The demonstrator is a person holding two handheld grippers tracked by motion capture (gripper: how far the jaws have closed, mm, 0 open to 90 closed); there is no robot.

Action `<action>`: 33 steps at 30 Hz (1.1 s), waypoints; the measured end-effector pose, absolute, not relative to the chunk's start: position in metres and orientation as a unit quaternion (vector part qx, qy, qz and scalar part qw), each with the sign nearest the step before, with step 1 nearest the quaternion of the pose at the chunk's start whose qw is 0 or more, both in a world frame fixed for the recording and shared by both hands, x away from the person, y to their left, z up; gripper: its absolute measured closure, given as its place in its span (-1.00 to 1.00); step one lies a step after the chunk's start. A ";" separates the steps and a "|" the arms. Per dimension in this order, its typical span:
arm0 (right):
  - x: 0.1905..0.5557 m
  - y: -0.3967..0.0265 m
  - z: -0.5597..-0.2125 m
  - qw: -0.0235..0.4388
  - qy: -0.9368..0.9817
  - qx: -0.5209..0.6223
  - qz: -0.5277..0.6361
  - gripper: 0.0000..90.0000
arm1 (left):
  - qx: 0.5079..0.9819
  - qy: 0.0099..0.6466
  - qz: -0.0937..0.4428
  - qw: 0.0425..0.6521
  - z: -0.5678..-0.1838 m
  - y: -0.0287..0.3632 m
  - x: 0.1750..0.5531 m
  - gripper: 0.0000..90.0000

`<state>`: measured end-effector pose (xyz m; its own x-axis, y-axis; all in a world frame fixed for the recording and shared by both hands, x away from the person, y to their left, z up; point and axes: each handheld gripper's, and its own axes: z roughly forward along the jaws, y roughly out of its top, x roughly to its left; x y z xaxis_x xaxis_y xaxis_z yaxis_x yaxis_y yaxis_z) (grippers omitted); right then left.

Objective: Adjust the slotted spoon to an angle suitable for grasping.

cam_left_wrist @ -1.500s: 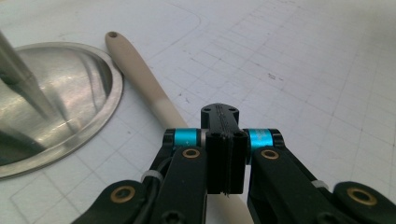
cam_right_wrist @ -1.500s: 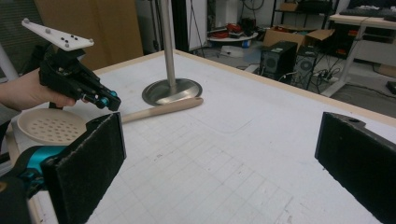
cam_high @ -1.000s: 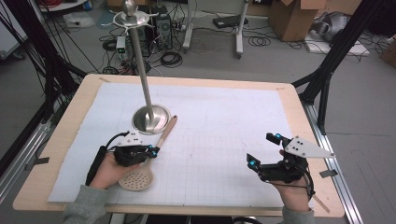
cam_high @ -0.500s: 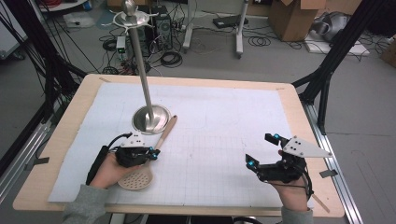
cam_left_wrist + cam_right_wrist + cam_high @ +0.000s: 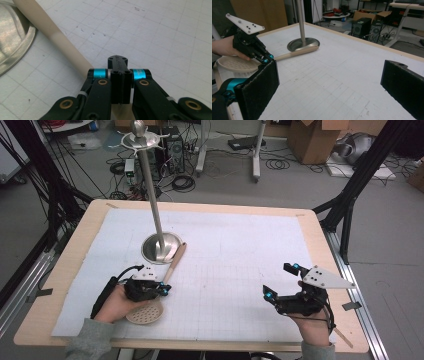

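Observation:
A cream skimmer lies on the white gridded mat, its handle pointing toward the metal stand and its perforated round head under the left hand. My left gripper hovers low over the handle, jaws pressed together with nothing between them; the handle passes beneath them. My right gripper rests near the table's front right, jaws wide apart and empty. In the right gripper view the left gripper sits above the skimmer head.
A tall metal pole rises from a round steel base at the mat's back left, touching the tip of the handle. The mat covers the wooden table. Cables, boxes and stands crowd the floor beyond.

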<state>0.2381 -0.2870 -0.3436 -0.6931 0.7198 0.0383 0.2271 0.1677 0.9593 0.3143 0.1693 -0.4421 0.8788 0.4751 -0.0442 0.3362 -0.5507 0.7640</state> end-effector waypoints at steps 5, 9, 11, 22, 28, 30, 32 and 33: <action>0.237 -0.288 -0.343 0.219 0.729 0.326 0.561 -0.98 | 0.880 0.225 0.081 0.411 -0.441 0.172 0.312 0.99; 0.238 -0.288 -0.343 0.219 0.729 0.326 0.561 -0.98 | 0.884 0.222 0.081 0.403 -0.440 0.173 0.310 0.99; 0.238 -0.287 -0.343 0.218 0.730 0.324 0.560 -0.98 | 0.887 0.222 0.081 0.397 -0.439 0.173 0.309 0.99; 0.240 -0.284 -0.343 0.215 0.732 0.322 0.560 -0.98 | 0.894 0.218 0.060 0.388 -0.437 0.187 0.302 0.99; 0.242 -0.283 -0.344 0.215 0.732 0.322 0.560 -0.98 | 0.894 0.212 0.052 0.391 -0.437 0.198 0.297 0.99; 0.243 -0.283 -0.344 0.215 0.732 0.321 0.561 -0.98 | 0.894 0.211 0.047 0.392 -0.437 0.202 0.295 0.99; 0.244 -0.282 -0.344 0.213 0.732 0.323 0.561 -0.98 | 0.894 0.211 0.042 0.393 -0.437 0.206 0.293 0.99; 0.245 -0.282 -0.344 0.213 0.732 0.322 0.562 -0.98 | 0.893 0.211 0.042 0.394 -0.437 0.208 0.292 0.99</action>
<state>0.2445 -0.2818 -0.3439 -0.7017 0.7107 0.0502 0.2322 0.1615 0.9592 0.2919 0.2076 -0.4369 0.9074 0.4101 -0.0921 0.3444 -0.6000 0.7221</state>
